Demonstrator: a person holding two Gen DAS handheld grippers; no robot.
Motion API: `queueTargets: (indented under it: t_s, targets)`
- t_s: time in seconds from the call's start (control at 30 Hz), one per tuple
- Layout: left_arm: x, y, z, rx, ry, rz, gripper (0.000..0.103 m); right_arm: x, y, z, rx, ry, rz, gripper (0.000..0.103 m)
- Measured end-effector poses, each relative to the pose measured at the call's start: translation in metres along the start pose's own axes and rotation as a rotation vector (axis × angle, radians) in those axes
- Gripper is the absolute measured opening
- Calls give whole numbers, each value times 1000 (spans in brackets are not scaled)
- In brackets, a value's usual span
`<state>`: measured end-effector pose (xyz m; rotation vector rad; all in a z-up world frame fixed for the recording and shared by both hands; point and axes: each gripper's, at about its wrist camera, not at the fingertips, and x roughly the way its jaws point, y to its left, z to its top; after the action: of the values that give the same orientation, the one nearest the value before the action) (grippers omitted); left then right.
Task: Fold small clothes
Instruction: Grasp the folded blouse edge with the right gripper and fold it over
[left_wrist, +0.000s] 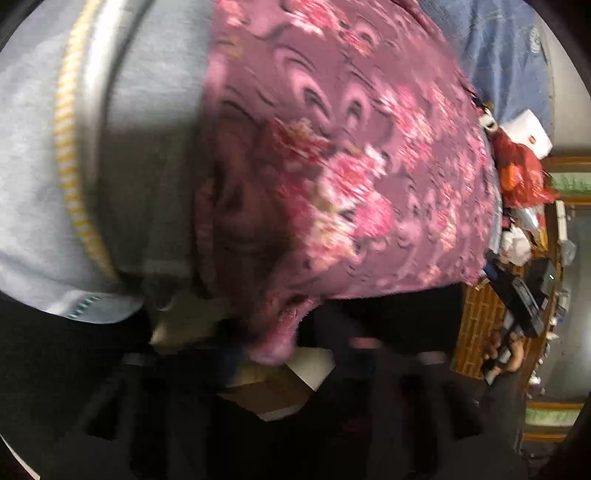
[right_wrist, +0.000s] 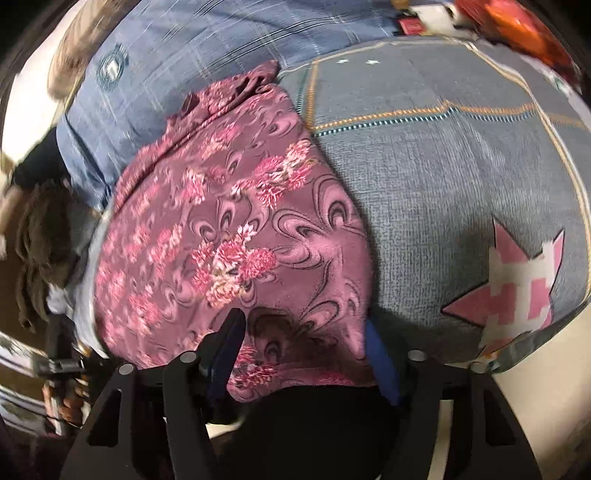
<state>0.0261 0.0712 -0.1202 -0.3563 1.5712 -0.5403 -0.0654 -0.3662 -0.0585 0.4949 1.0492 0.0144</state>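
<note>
Right wrist: plush floral garment (right_wrist: 229, 240) drapes over woven quilt (right_wrist: 443, 177).

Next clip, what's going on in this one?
A person with a handheld gripper in each hand is working on a pink floral garment spread on a grey patchwork bedcover. The right gripper has its fingers apart at the garment's near edge, cloth lying between them. In the blurred left view, a bunched corner of the garment hangs just above the left gripper; whether it is pinched cannot be told. A blue shirt lies beyond.
</note>
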Motion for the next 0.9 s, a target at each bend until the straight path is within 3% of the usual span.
queueTargets:
  t_s: [0.03, 0.07, 0.2, 0.4, 0.5, 0.6, 0.77, 0.83, 0.87, 0.9]
  targets:
    - [-2, -3, -2, 17, -4, -9, 5, 0, -2, 0, 1, 2, 1, 28]
    - [-7, -7, -3, 38, -9, -15, 5, -1, -5, 1, 11, 9, 14, 4]
    - [-33, -24, -8, 104, -43, -89, 4, -18, -11, 4, 57, -35, 97, 4]
    - [-77, -45, 2, 161, -182, -181, 4, -48, -9, 13, 102, -144, 228, 4]
    - [-83, -39, 16, 142, -212, -214, 4, -47, -3, 17, 102, -148, 247, 4]
    - [-82, -35, 23, 125, -203, -217, 4, -36, 0, 18, 79, -112, 214, 4]
    - [-66, -29, 21, 97, -143, -224, 5, -19, -14, 16, 128, -43, 193, 13]
    - [-57, -26, 19, 89, -122, -204, 5, -16, -17, 15, 126, -28, 177, 32]
    - [-53, -24, 19, 85, -108, -203, 5, -14, -18, 14, 119, -23, 166, 46]
    - [-49, -22, 19, 78, -90, -203, 5, -12, -17, 14, 106, -20, 152, 47]
